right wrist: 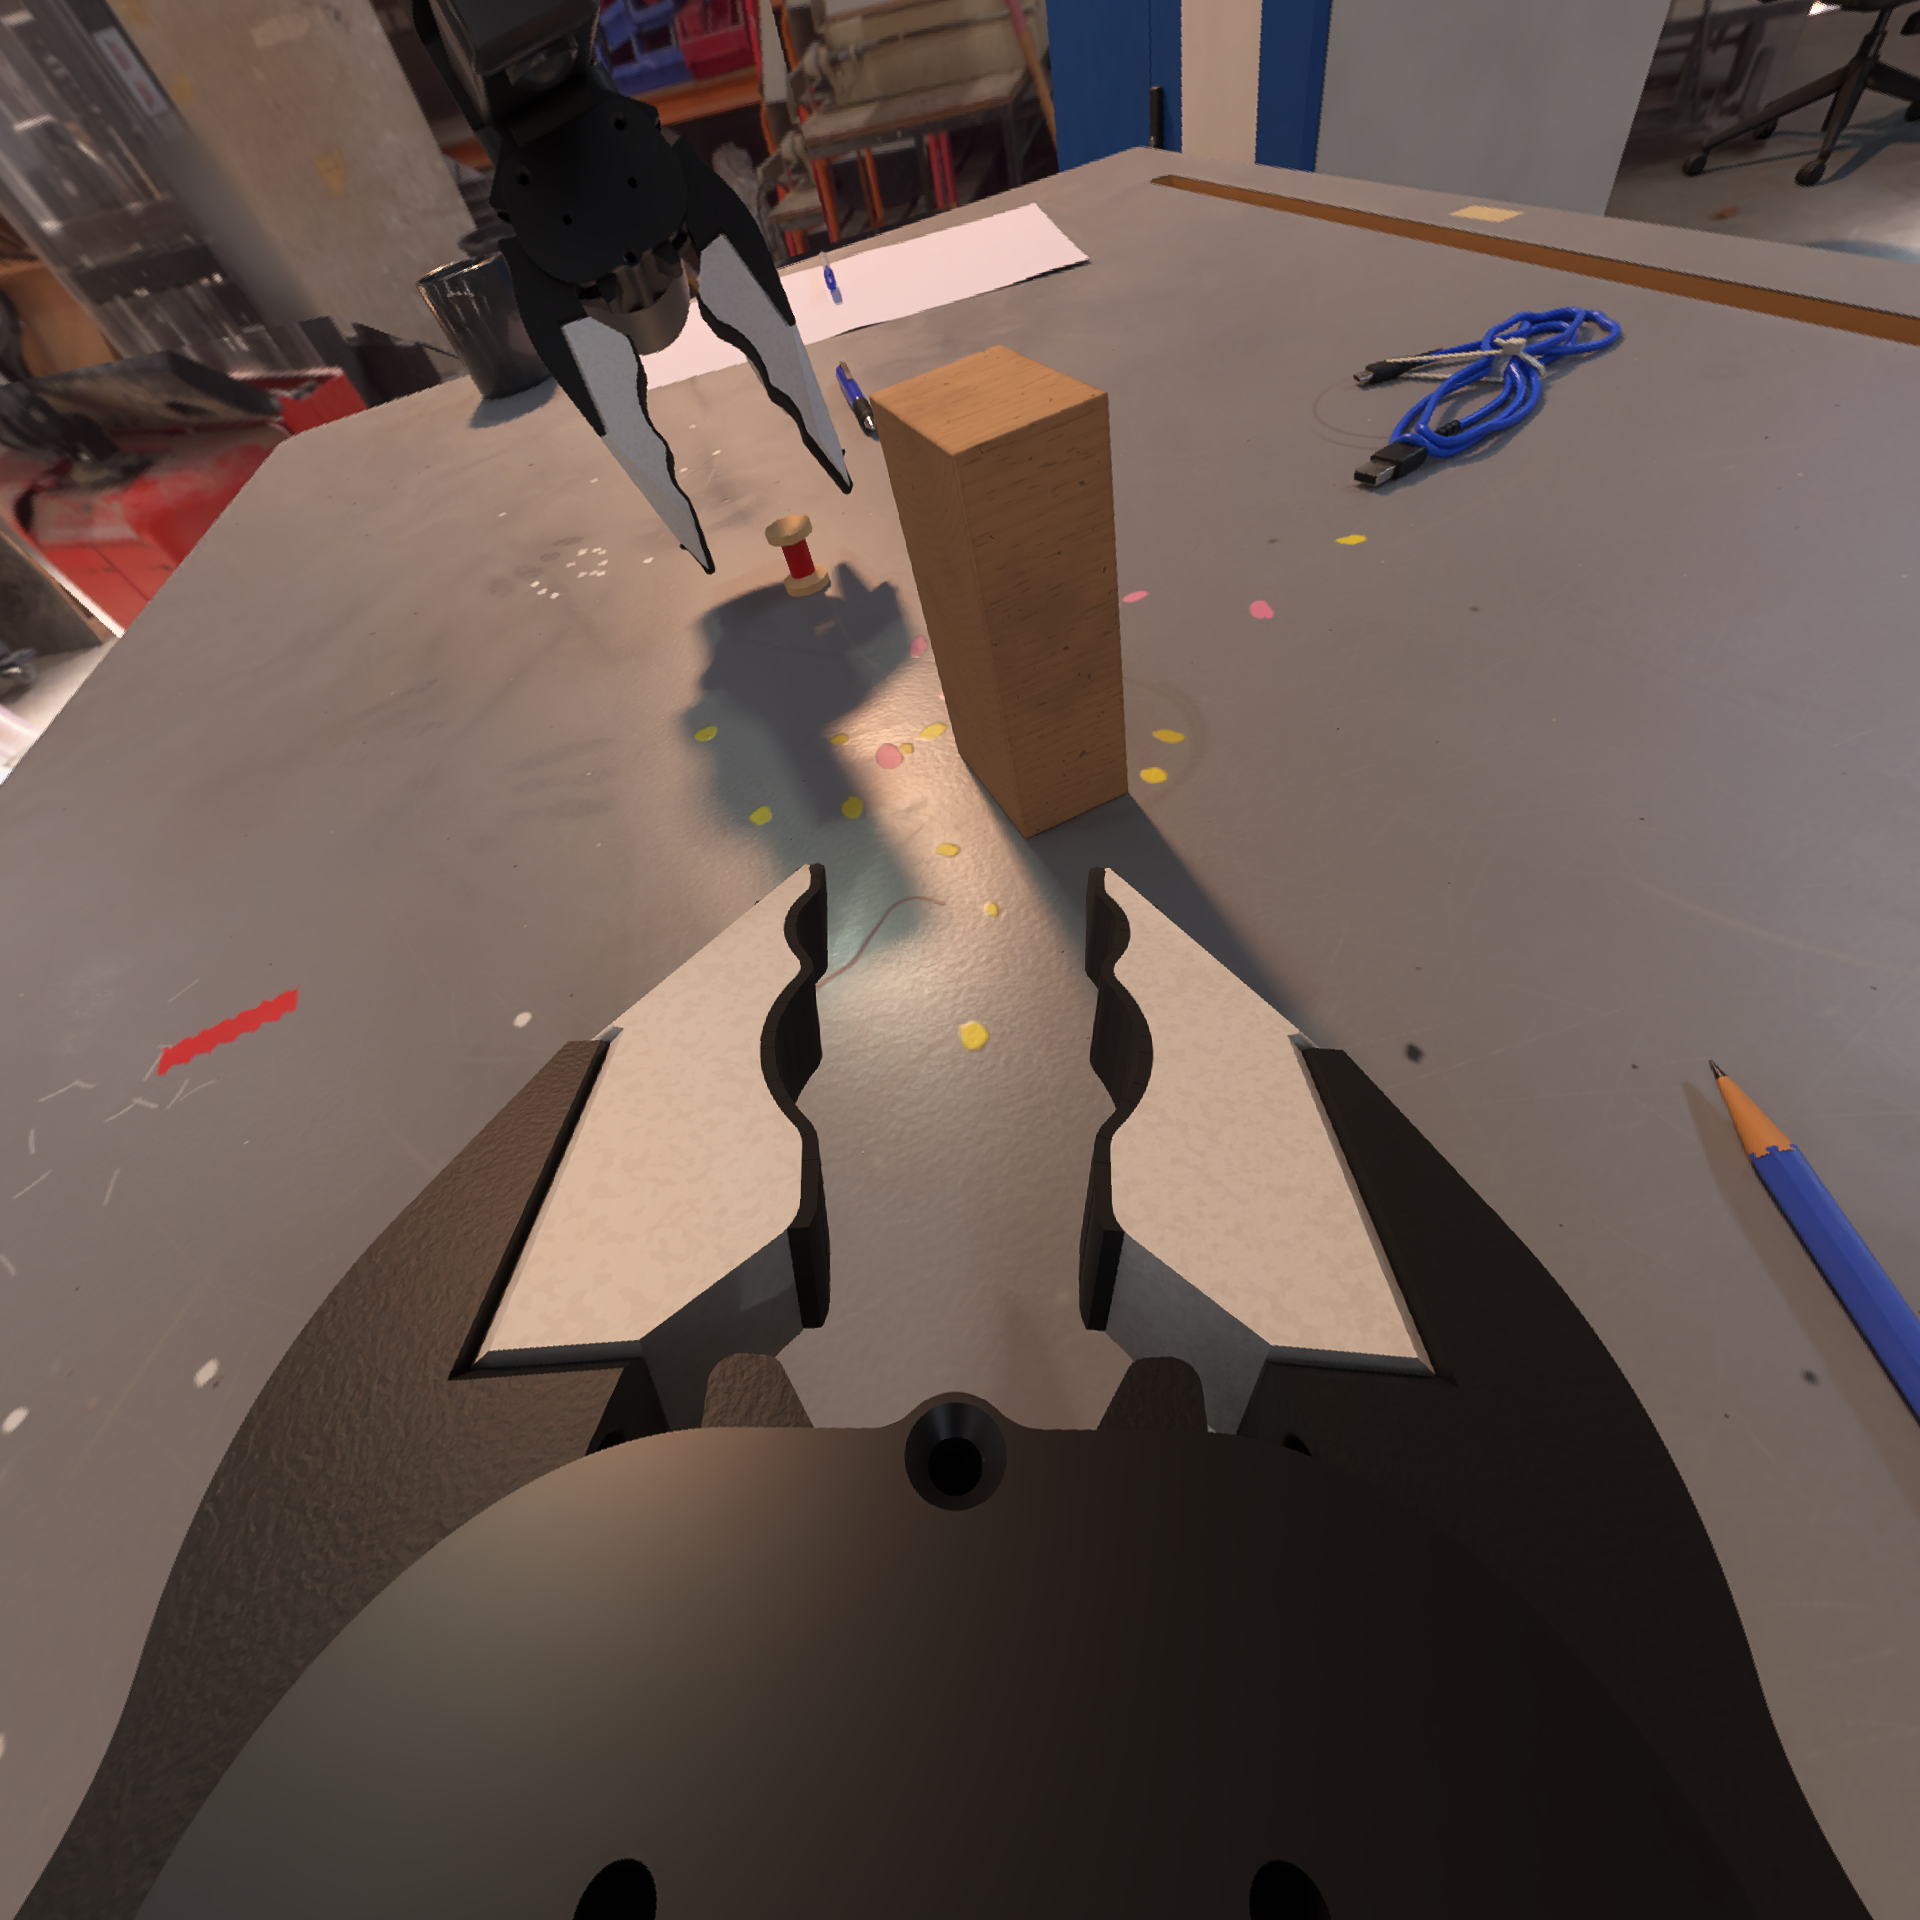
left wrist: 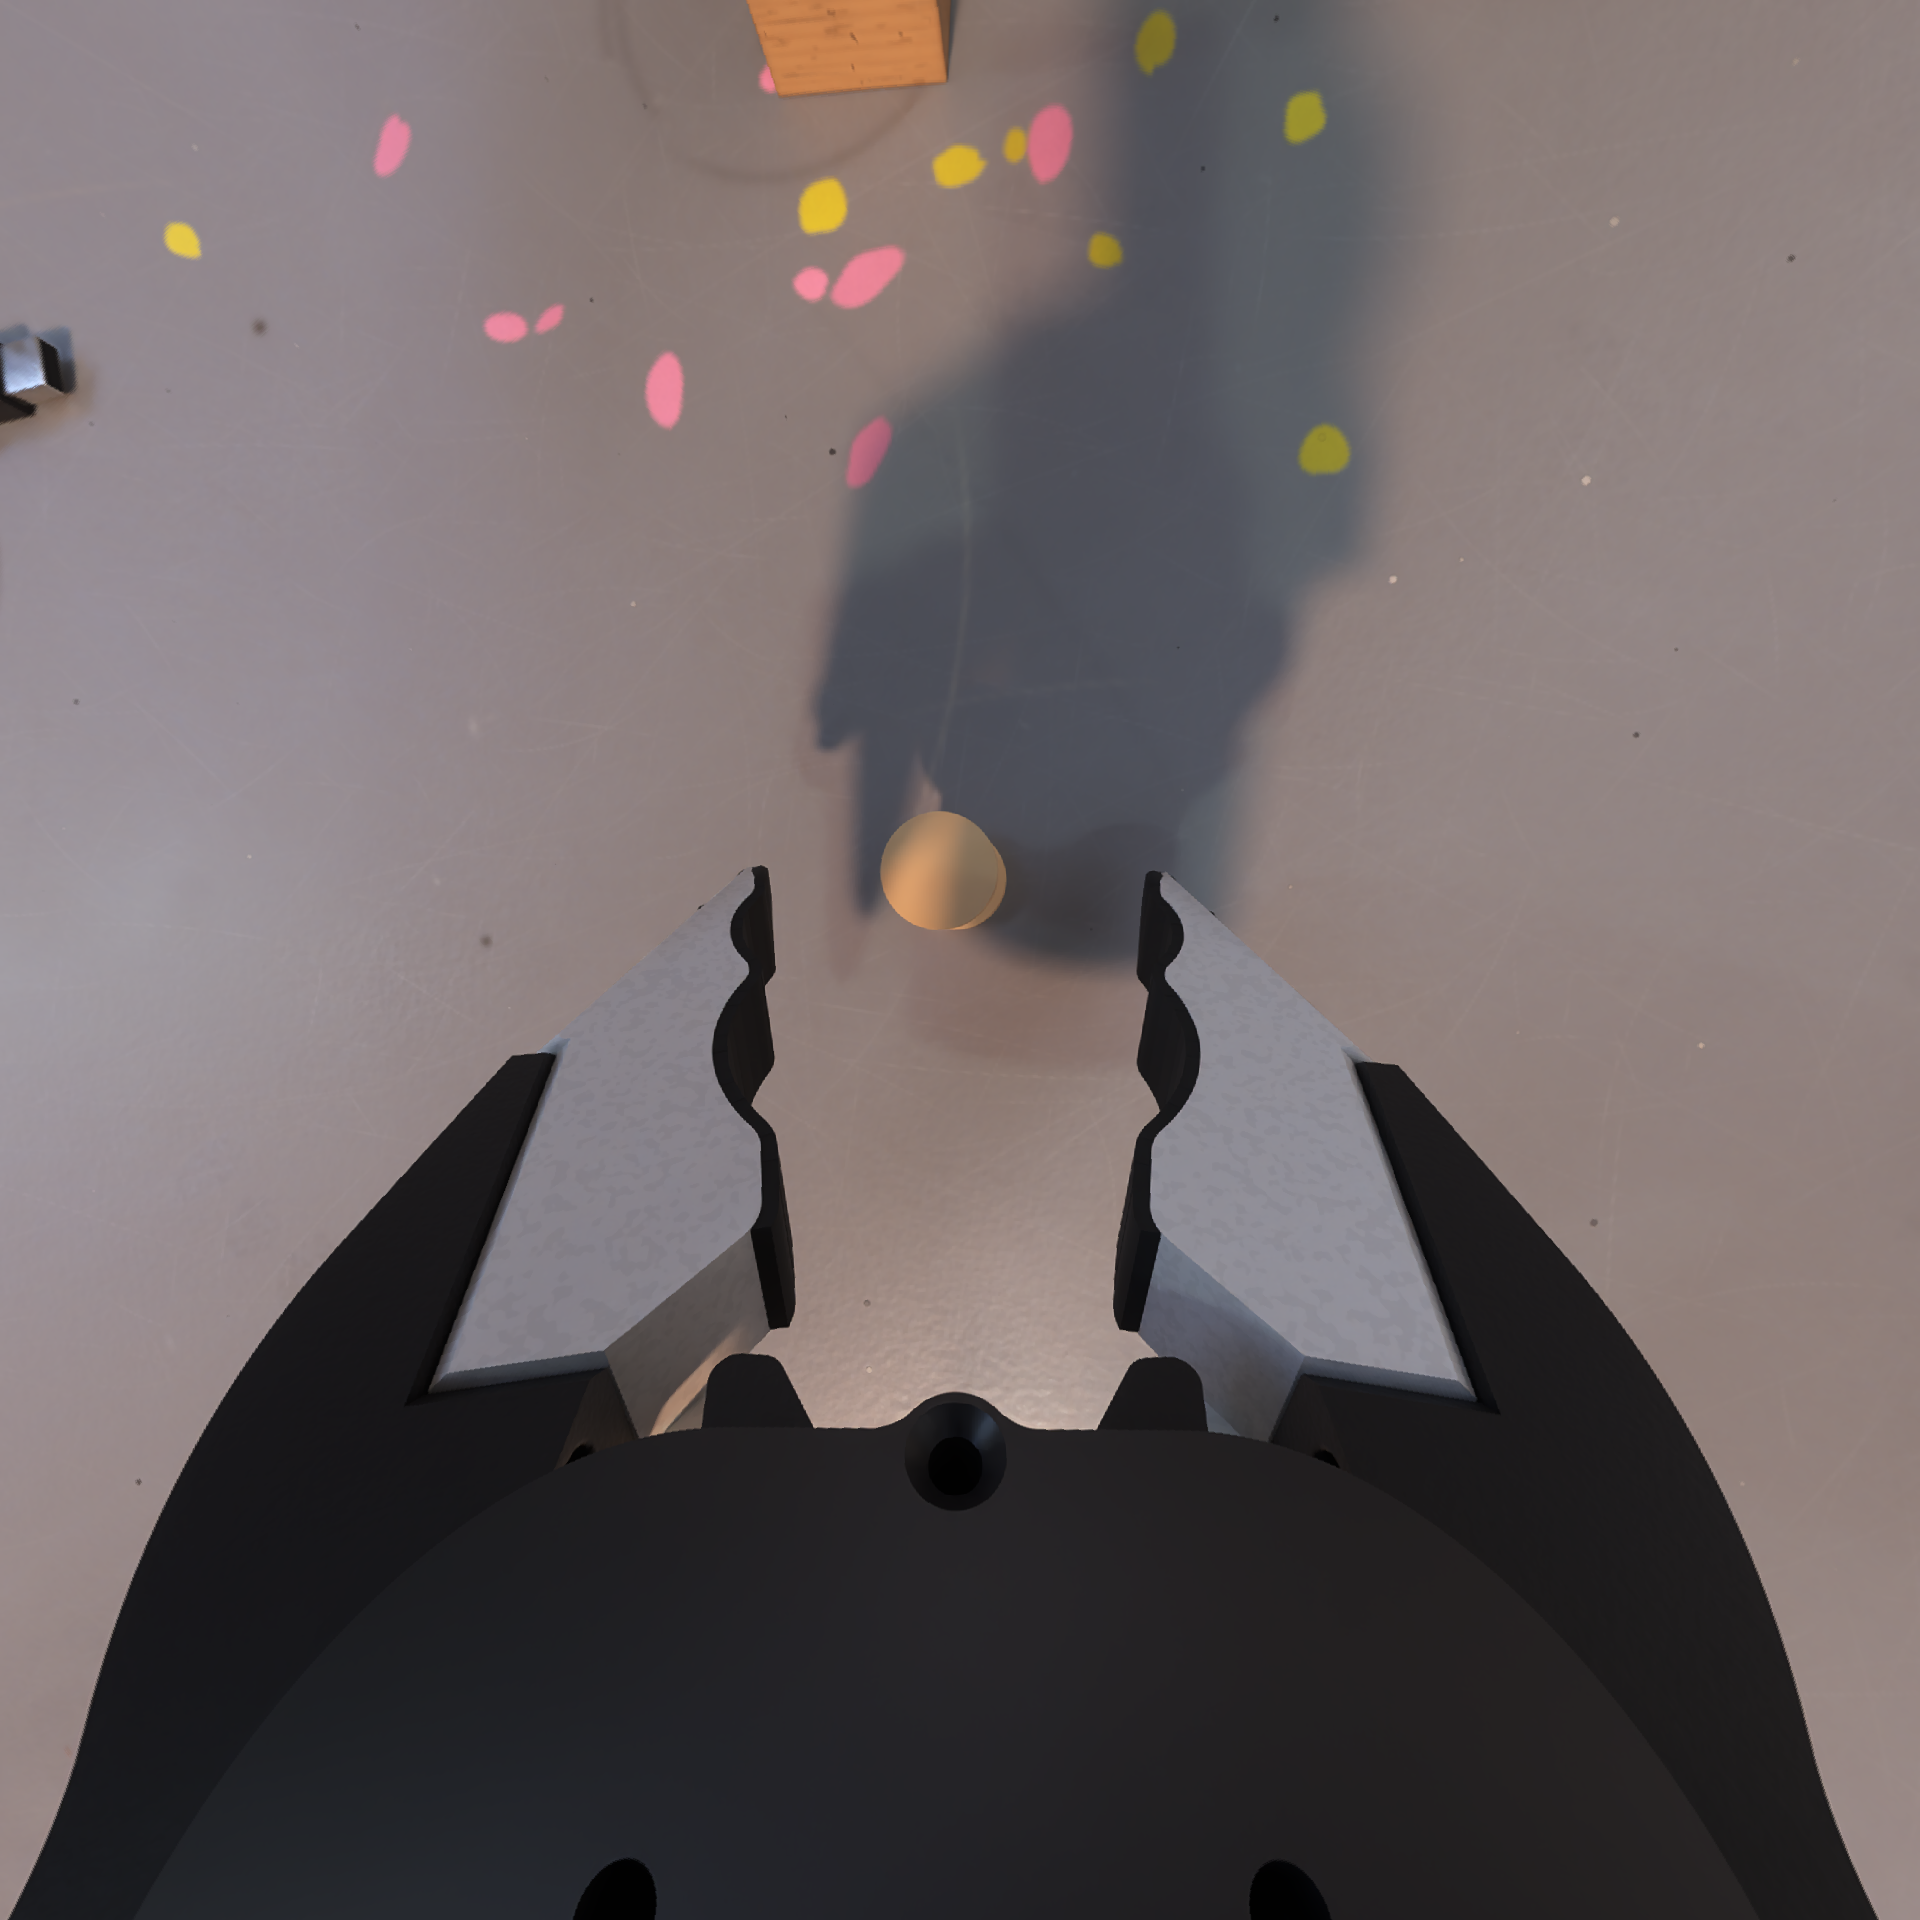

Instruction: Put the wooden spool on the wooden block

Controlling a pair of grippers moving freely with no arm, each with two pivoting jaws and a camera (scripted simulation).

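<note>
The wooden spool point(right wrist: 798, 557) stands upright on the grey table, with red thread and pale wooden ends. In the left wrist view I see it from above as a tan disc point(left wrist: 940, 871). My left gripper point(left wrist: 956, 883) is open and empty, pointing down, just above the spool. It also shows in the right wrist view point(right wrist: 774, 525), its fingertips either side of the spool. The wooden block point(right wrist: 1013, 592) stands tall and upright to the right of the spool; its top shows at the upper edge of the left wrist view point(left wrist: 852, 42). My right gripper point(right wrist: 956, 883) is open and empty, low over the table, short of the block.
A blue cable point(right wrist: 1486, 390) lies at the far right. A blue pencil point(right wrist: 1829, 1236) lies near right. A white paper sheet point(right wrist: 914, 275), a blue pen point(right wrist: 854, 395) and a dark cup point(right wrist: 478, 322) sit at the back. Pink and yellow paint spots dot the table point(right wrist: 416, 831).
</note>
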